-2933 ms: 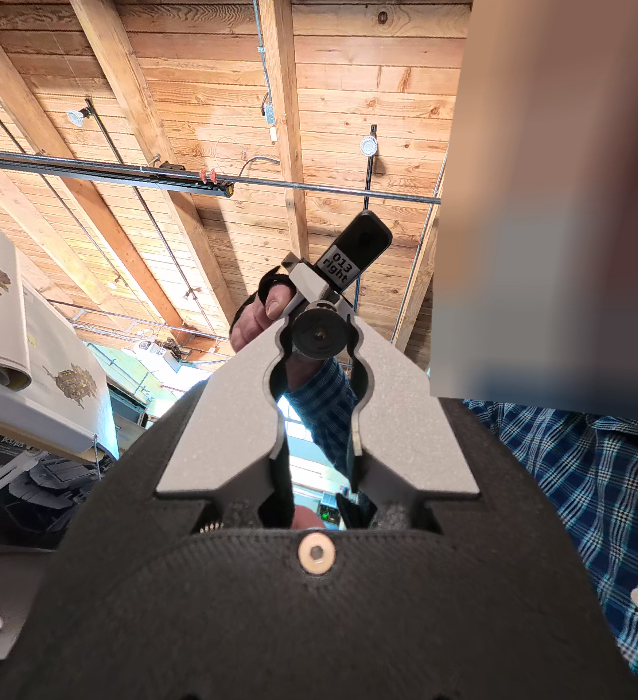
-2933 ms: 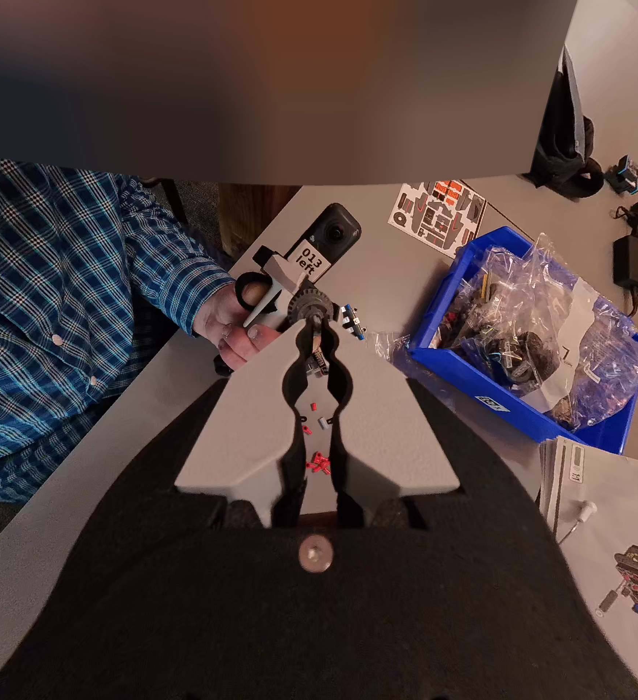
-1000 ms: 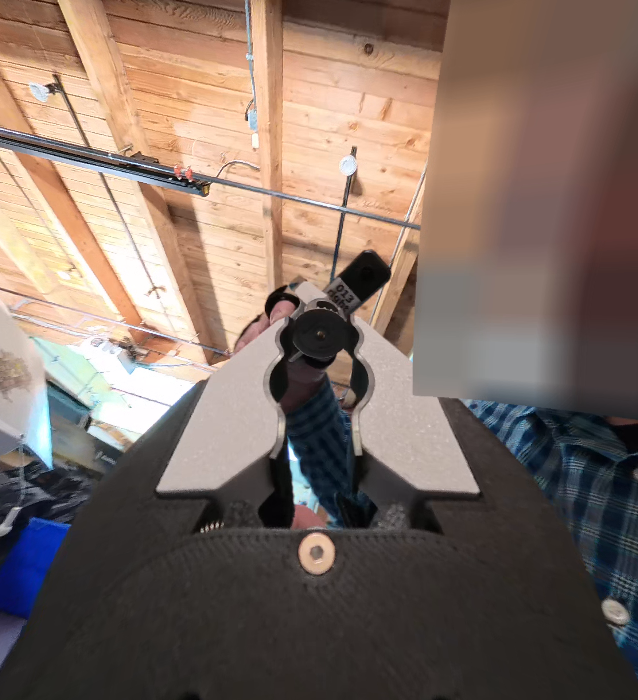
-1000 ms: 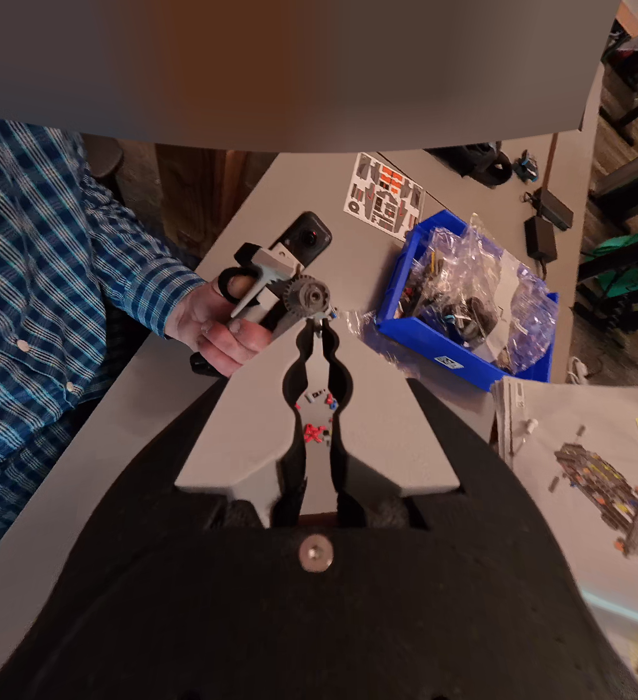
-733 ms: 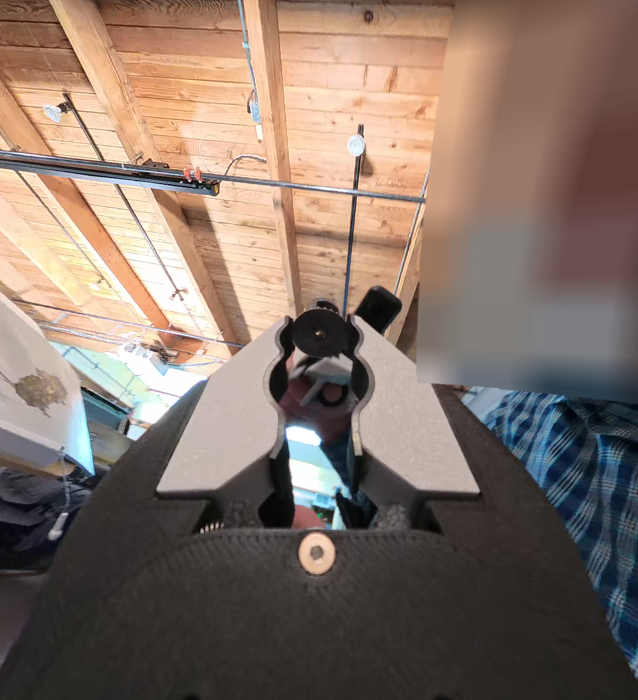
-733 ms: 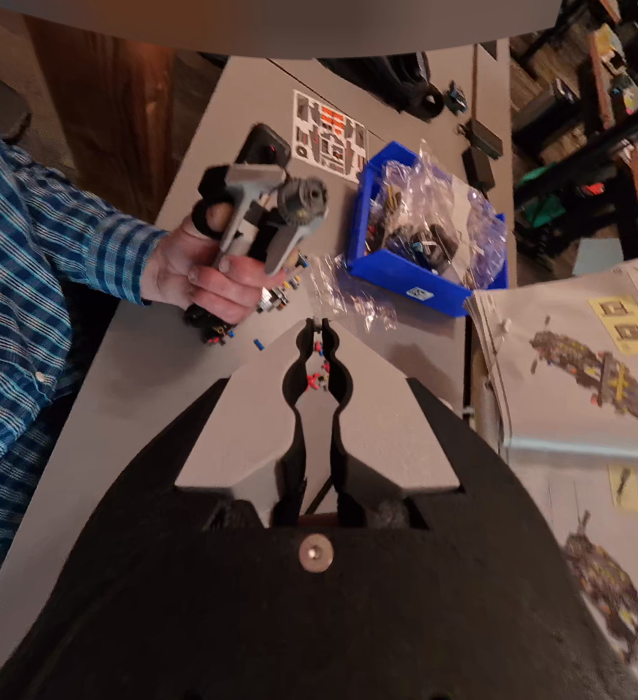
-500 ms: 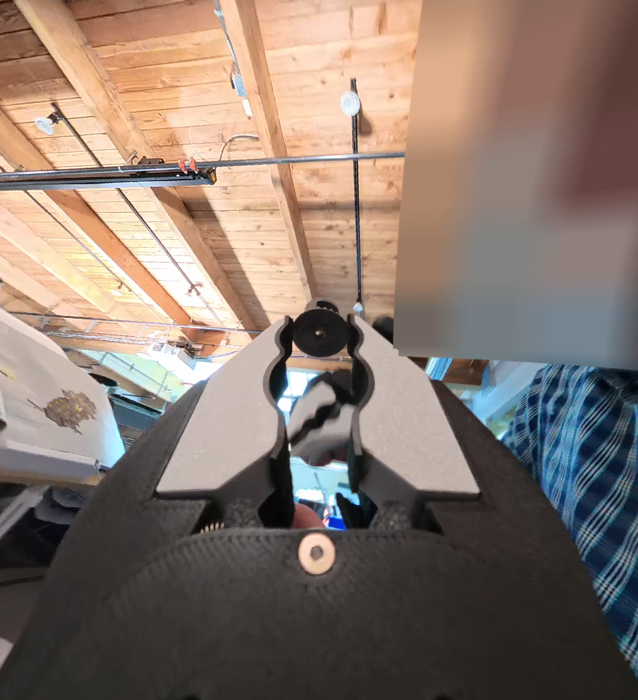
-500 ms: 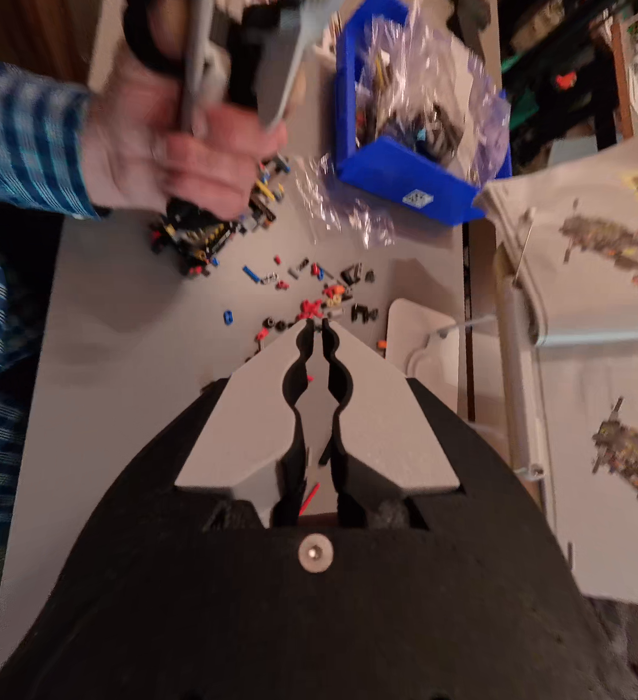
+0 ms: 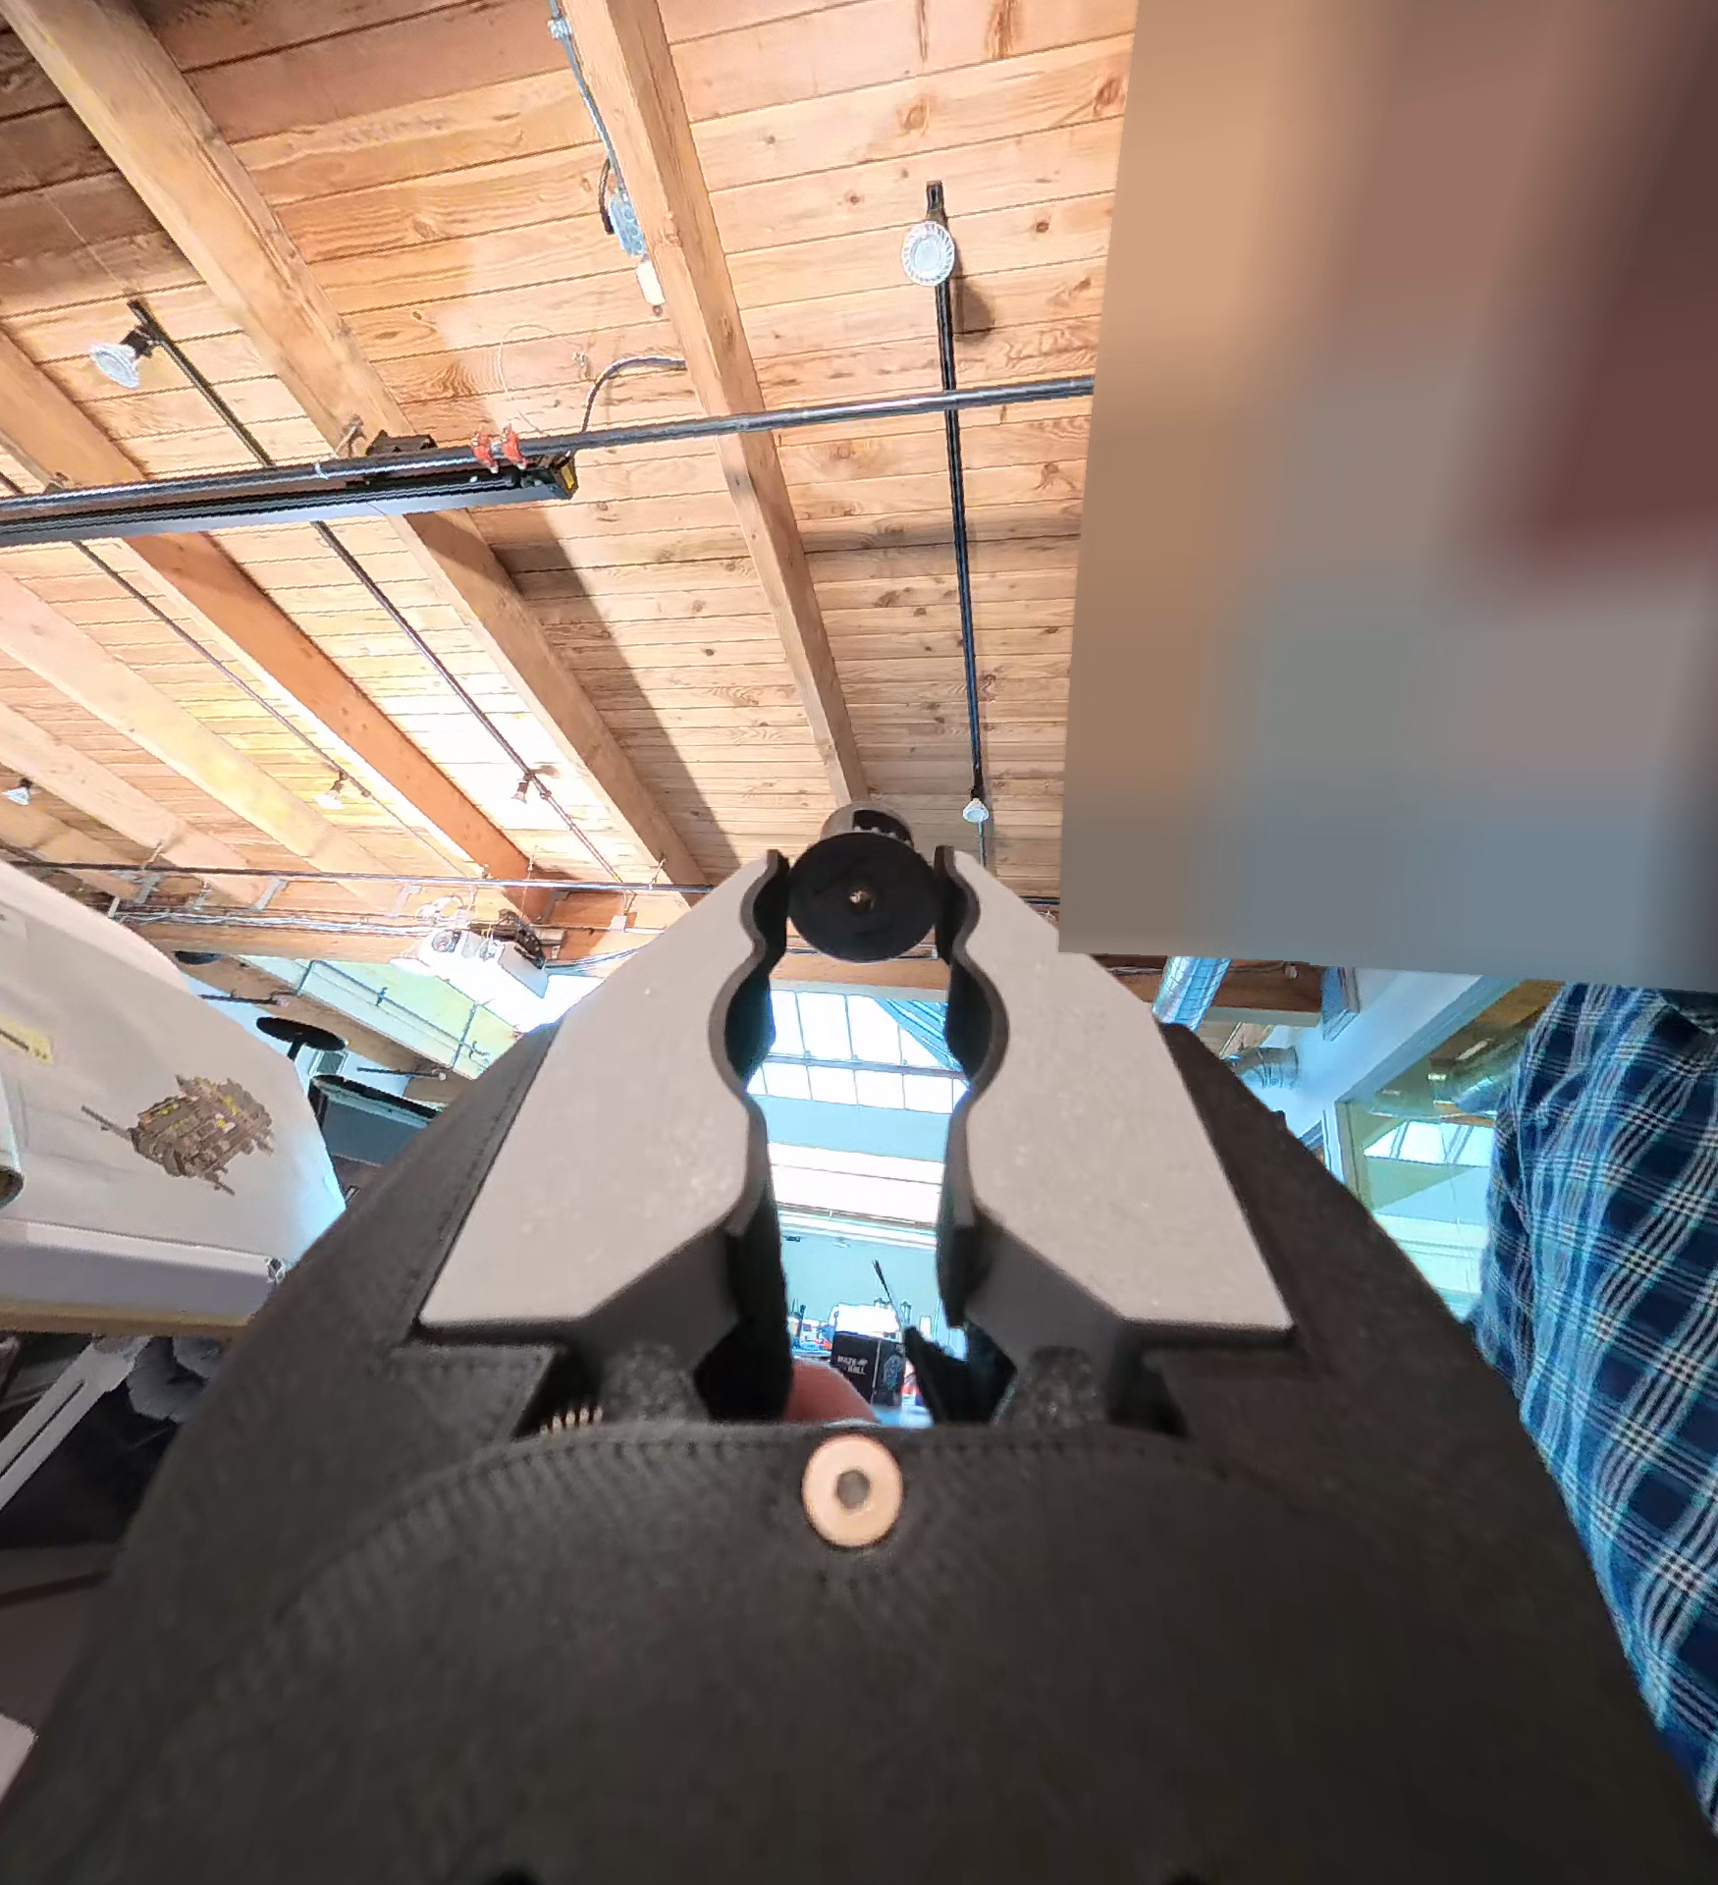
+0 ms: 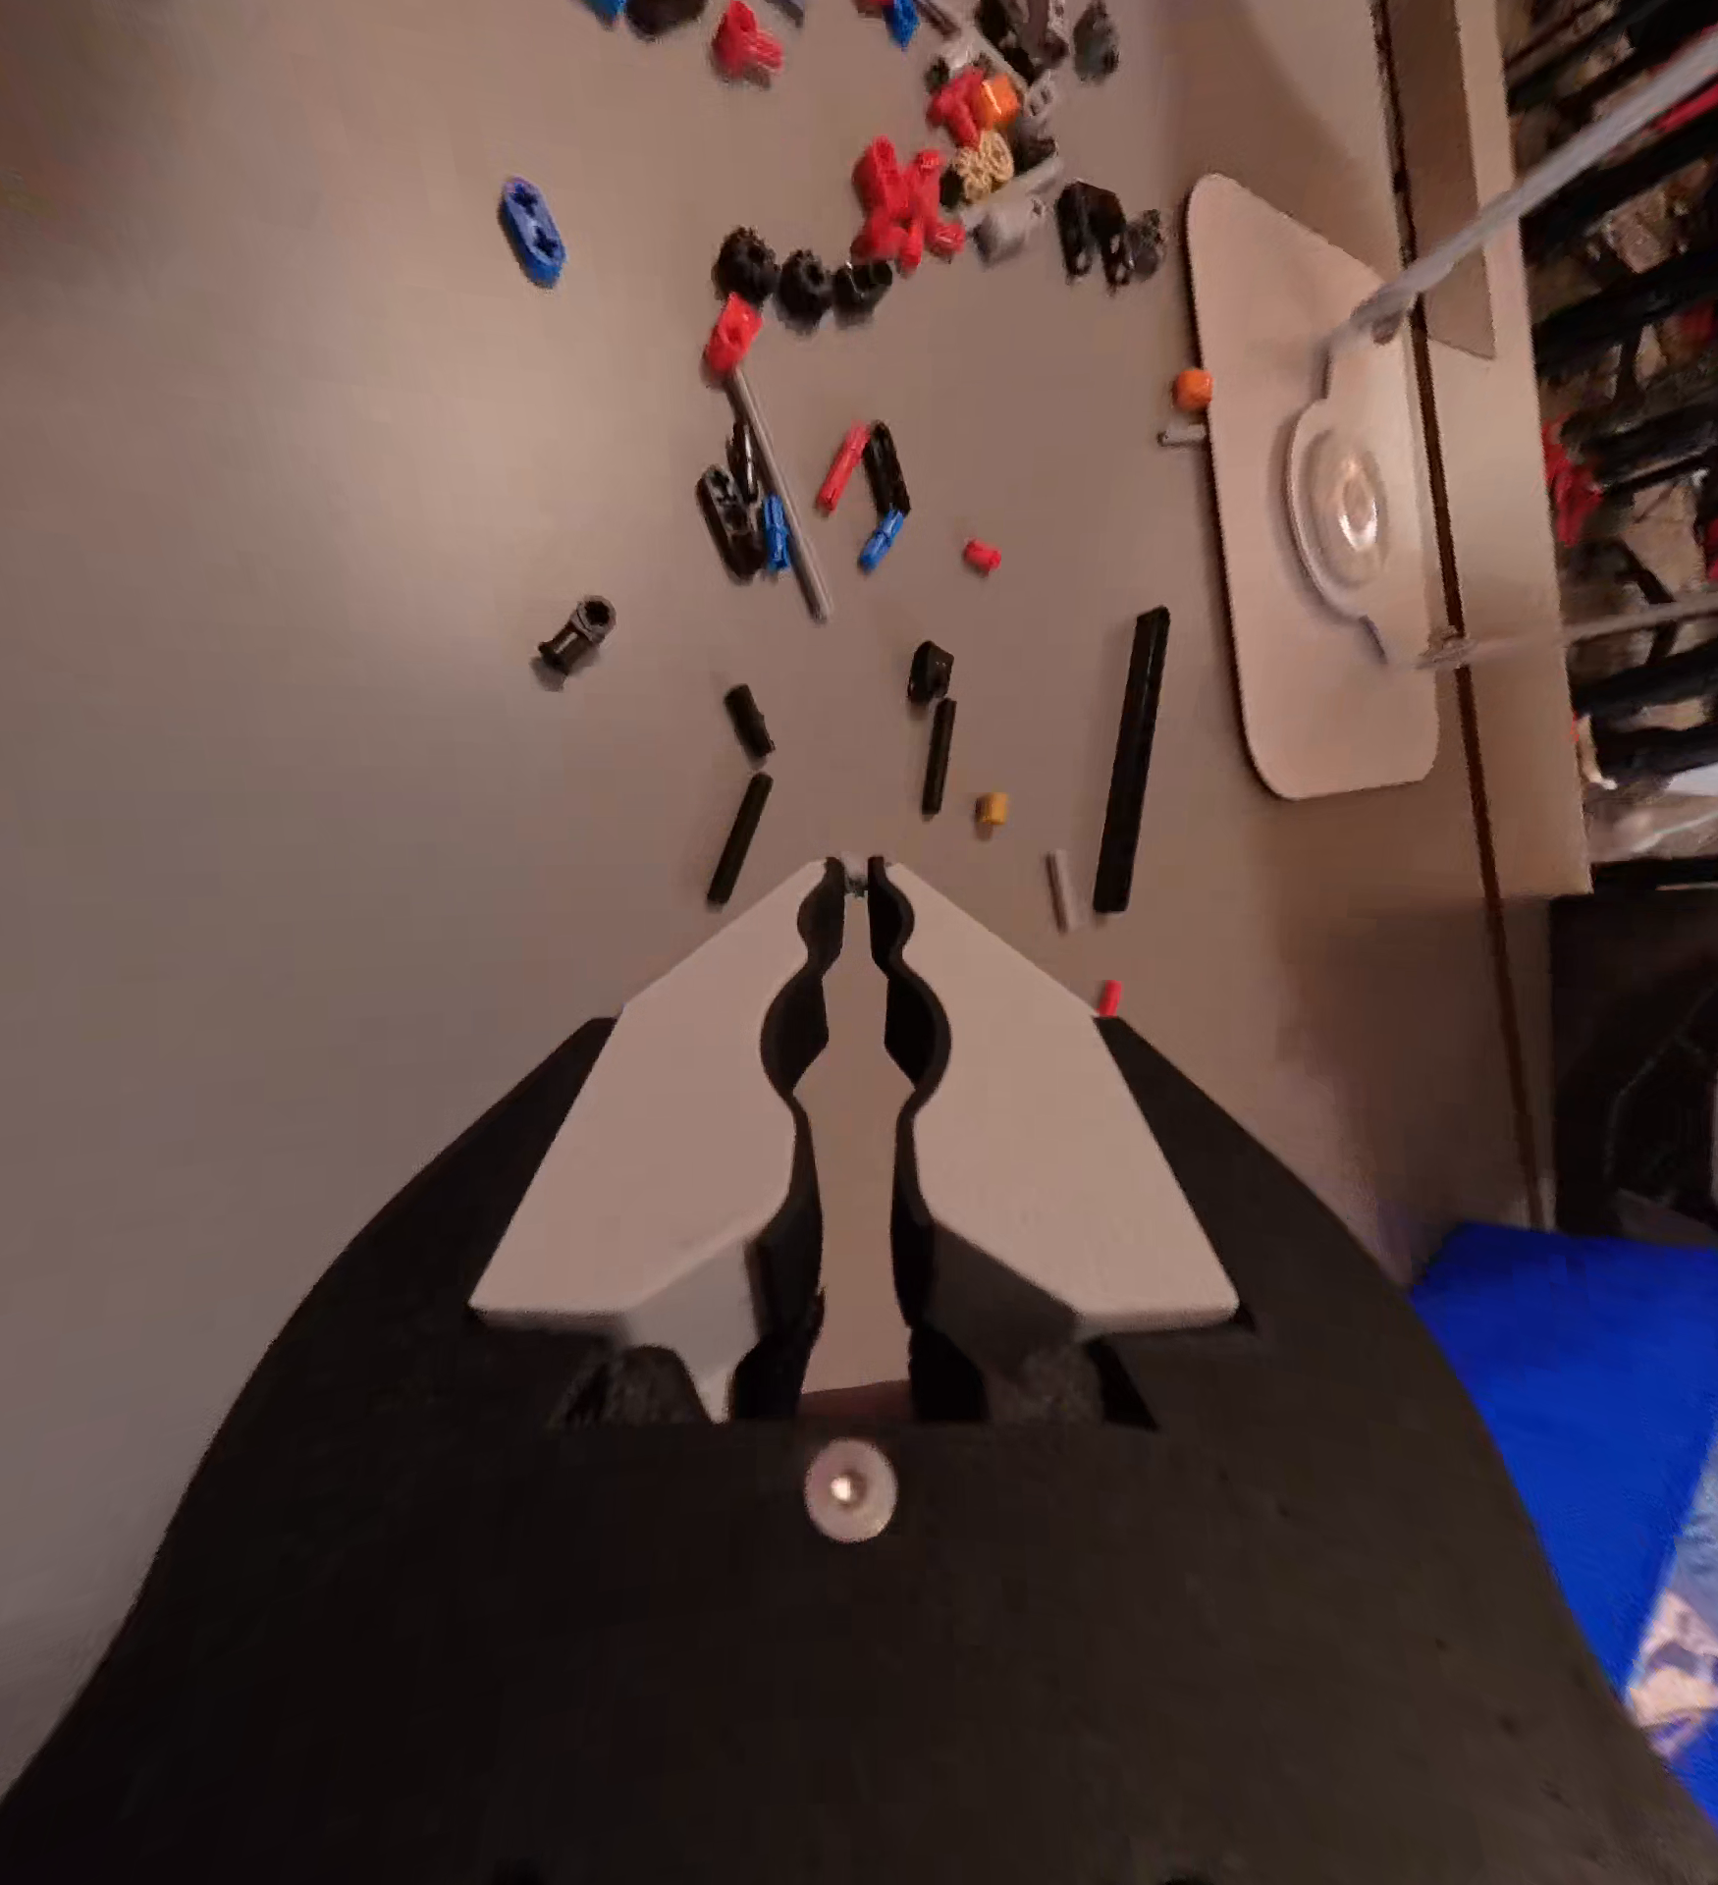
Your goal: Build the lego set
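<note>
From the left wrist view we look steeply upward along the left gripper (image 9: 863, 882) at the wooden ceiling (image 9: 447, 306). From the right wrist view we look down, close, along the right gripper (image 10: 856, 875) onto the grey table (image 10: 274, 612). We find no shared area.

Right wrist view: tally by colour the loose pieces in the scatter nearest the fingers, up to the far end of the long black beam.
black pieces: 6
yellow piece: 1
grey pin: 1
red piece: 1
Total: 9
A speck at the right gripper tips is too unclear to count.
</note>
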A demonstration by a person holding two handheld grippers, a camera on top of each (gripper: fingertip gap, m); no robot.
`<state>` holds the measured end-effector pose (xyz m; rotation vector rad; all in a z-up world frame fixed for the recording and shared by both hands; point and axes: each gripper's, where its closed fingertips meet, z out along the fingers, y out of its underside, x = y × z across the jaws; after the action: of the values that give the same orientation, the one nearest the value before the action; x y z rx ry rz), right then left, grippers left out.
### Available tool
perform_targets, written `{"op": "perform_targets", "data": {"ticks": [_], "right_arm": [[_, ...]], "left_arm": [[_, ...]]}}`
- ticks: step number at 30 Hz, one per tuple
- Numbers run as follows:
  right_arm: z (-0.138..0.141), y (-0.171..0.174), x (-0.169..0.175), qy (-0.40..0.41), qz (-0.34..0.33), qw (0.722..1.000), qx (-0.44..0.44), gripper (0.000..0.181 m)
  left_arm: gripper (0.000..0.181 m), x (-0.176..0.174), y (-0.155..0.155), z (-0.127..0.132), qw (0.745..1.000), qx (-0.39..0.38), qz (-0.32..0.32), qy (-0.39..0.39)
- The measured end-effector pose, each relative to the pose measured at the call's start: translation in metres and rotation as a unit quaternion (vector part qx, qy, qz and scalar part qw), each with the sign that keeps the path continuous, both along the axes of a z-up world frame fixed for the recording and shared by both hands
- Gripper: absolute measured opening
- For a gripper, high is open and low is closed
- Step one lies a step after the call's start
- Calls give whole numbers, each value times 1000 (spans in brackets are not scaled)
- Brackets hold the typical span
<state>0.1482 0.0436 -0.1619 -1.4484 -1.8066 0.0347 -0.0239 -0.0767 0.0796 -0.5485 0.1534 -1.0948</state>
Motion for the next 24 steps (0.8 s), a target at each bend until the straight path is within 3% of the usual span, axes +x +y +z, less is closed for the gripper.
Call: {"op": "perform_targets", "data": {"ticks": [1,9,13,15,18,21,24], "right_arm": [[-4,2,2,11,-6,1000,1,3],[-26,13,6,14,-23,1000,3,11],[-13,18,3,35,-18,999,2,13],[12,13,-9,74,-1,997,-8,9],[80,-19,-47,198,70,974,-90,7],[153,-59,-83,311,166,913,-205,11],[200,-80,-104,384,238,845,-285,12]], "left_arm": [[26,0,1,-1,1000,-2,2,1],[26,9,9,-6,1000,-13,-1,9],[26,14,15,-9,1000,-18,-1,13],[26,17,17,-10,1000,-22,-2,15],[26,21,21,-11,999,-25,-3,19],[26,24,23,-9,999,-23,-9,20],[26,28,22,-7,1000,-18,-14,21]]}}
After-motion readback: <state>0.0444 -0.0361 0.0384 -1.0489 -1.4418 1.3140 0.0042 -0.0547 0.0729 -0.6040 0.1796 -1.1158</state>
